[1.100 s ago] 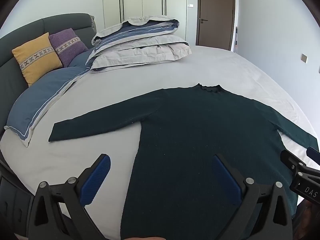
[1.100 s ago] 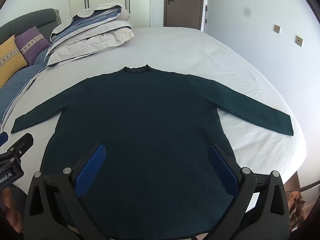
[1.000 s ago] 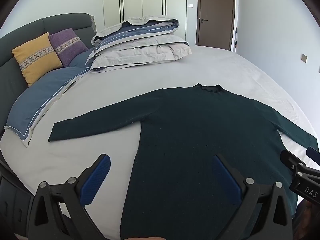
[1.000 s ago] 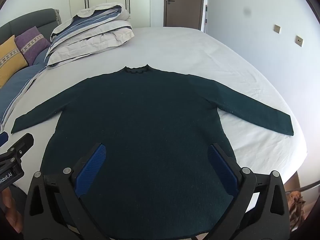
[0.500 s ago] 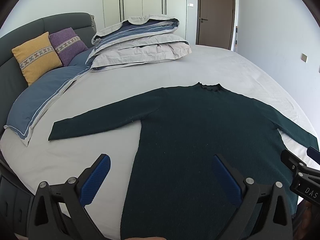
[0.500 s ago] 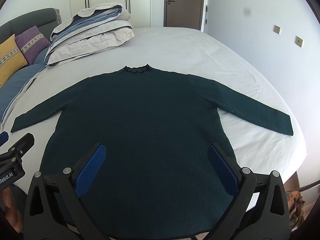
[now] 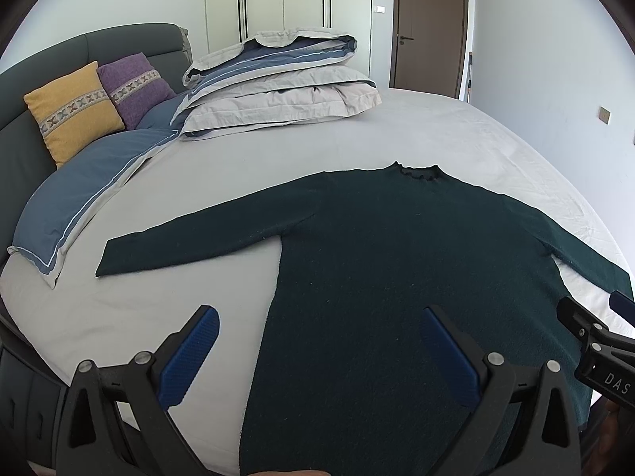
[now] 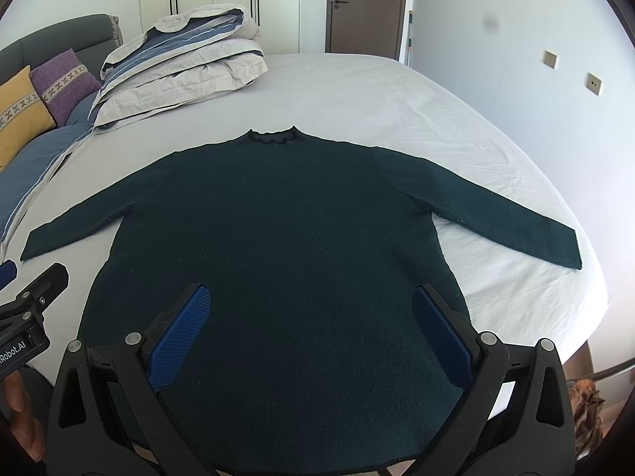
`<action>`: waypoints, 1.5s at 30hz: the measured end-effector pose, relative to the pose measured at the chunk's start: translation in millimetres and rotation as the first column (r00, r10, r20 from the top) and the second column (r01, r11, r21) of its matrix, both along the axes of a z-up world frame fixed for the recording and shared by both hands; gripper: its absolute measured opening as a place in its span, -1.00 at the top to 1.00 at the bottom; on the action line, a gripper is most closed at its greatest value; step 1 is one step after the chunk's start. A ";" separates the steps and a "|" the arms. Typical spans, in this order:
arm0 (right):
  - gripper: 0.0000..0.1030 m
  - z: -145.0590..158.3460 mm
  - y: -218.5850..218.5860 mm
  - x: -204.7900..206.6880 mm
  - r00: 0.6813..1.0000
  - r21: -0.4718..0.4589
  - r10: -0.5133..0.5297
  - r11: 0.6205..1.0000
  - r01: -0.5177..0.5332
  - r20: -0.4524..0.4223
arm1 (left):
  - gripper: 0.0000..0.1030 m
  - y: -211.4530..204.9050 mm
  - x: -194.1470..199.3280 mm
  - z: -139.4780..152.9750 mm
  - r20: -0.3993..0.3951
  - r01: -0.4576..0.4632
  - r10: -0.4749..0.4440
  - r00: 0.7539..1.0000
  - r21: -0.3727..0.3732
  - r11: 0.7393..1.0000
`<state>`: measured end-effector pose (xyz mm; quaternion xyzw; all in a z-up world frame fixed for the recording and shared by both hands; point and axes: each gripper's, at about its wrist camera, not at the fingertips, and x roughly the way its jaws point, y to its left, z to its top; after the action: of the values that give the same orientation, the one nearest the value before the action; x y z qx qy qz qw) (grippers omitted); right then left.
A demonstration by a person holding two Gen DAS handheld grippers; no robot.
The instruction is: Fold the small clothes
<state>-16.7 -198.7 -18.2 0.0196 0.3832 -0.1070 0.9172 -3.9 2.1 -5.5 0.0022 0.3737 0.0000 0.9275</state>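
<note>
A dark green long-sleeved sweater (image 7: 397,261) lies flat on the bed, front up, both sleeves spread out and collar toward the far side; it also shows in the right wrist view (image 8: 285,238). My left gripper (image 7: 317,353) is open and empty, above the sweater's lower left edge. My right gripper (image 8: 309,333) is open and empty, above the sweater's lower middle near the hem. Each gripper shows at the edge of the other's view: the right one (image 7: 595,341), the left one (image 8: 27,309).
The bed (image 8: 377,91) has a light grey sheet. A folded duvet stack (image 7: 278,79) lies at the far left. A yellow cushion (image 7: 73,113) and a purple cushion (image 7: 135,87) lean on the dark headboard. A blue pillow (image 7: 79,194) lies near the left sleeve.
</note>
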 end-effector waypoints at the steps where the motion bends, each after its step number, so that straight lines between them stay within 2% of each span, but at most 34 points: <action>1: -1.00 0.0 0.3 0.2 1.000 0.001 0.000 1.000 0.000 -0.001 | -1.00 0.4 -0.2 0.1 0.001 0.000 0.000 1.000 -0.001 1.000; 45: -1.00 -7.0 4.6 2.7 1.000 -0.004 0.006 1.000 -0.006 -0.015 | -1.00 4.8 -5.1 -10.6 -0.003 0.002 -0.002 1.000 -0.003 1.000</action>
<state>-14.0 -194.1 -25.2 0.0158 0.3901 -0.1053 0.9146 -9.0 6.9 -16.1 0.0012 0.3750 -0.0014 0.9270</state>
